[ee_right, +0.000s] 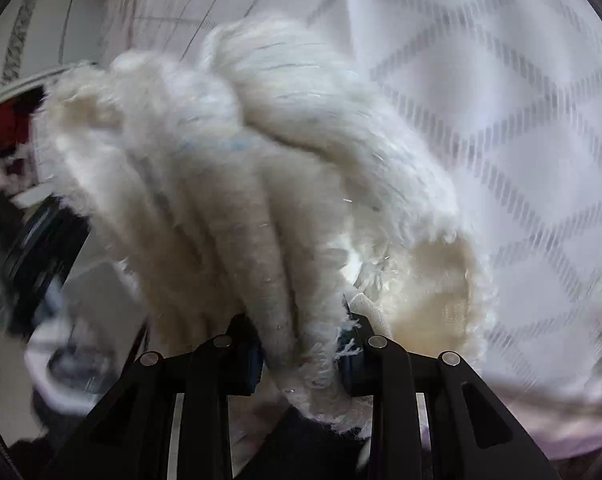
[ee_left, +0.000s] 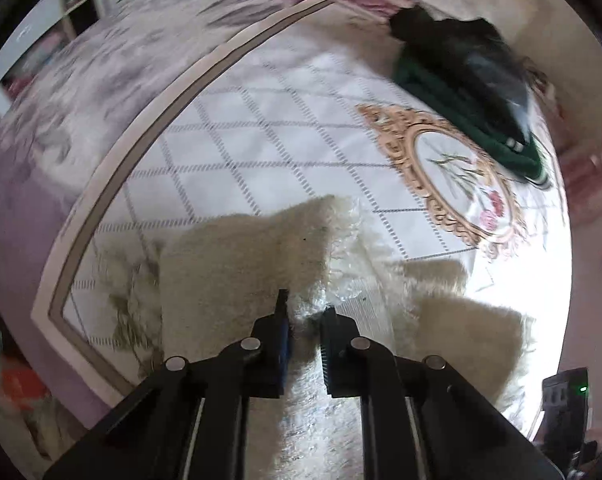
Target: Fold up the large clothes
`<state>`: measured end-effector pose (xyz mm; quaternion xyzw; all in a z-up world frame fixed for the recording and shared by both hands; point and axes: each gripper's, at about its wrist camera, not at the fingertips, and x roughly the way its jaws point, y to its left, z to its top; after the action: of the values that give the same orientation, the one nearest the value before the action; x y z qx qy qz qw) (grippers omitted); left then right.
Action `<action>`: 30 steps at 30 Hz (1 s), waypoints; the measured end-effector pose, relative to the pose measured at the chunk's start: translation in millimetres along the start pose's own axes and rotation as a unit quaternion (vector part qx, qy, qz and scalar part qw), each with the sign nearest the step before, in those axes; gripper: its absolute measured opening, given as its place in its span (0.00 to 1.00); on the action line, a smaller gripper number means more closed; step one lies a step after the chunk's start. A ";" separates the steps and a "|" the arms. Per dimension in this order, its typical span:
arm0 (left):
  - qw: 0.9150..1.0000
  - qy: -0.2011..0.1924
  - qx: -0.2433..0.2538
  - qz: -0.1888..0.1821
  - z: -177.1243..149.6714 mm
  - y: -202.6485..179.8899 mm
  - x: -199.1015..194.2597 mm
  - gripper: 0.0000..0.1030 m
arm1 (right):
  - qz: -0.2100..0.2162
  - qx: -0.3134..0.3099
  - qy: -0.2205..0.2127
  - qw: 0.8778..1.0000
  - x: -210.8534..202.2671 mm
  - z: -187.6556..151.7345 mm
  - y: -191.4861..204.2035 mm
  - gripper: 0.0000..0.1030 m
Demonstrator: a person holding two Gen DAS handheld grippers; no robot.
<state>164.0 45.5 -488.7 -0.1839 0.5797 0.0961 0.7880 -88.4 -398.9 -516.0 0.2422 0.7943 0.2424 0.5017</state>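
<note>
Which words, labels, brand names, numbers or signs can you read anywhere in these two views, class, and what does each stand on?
None can be read.
The fluffy cream garment in the right gripper and left gripper shows no label.
The patterned carpet carries only a grid and an ornate flower medallion, no lettering.
The dark green folded garment is too blurred to show any text.

left gripper: fingers nearly together, pinching fluffy white garment, pointing forward and down | right gripper: fingers clamped on bunched fold of the same garment, which hangs forward over them
</note>
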 end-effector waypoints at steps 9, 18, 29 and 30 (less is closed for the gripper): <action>0.989 0.039 -0.091 -0.108 -19.8 32.9 -28.4 0.29 | -0.052 -0.068 -0.091 0.992 -60.7 23.6 21.5 0.72; 0.986 0.113 -0.107 -0.066 -22.9 -0.9 25.2 0.56 | -0.055 -0.107 -0.049 0.992 -2.9 78.2 26.5 0.81; 0.998 -0.027 0.055 -0.007 -34.2 -40.2 -29.7 0.03 | -0.022 -0.081 -0.068 0.994 6.7 67.8 18.4 0.53; 0.997 -0.031 0.073 -0.010 -38.5 -45.3 -33.7 0.03 | -0.010 -0.068 -0.074 0.995 10.2 70.1 15.4 0.52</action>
<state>136.3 -9.3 -458.7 -0.1290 0.5584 0.0514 0.8178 -26.1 -370.8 -539.8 0.2170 0.7390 0.2716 0.5770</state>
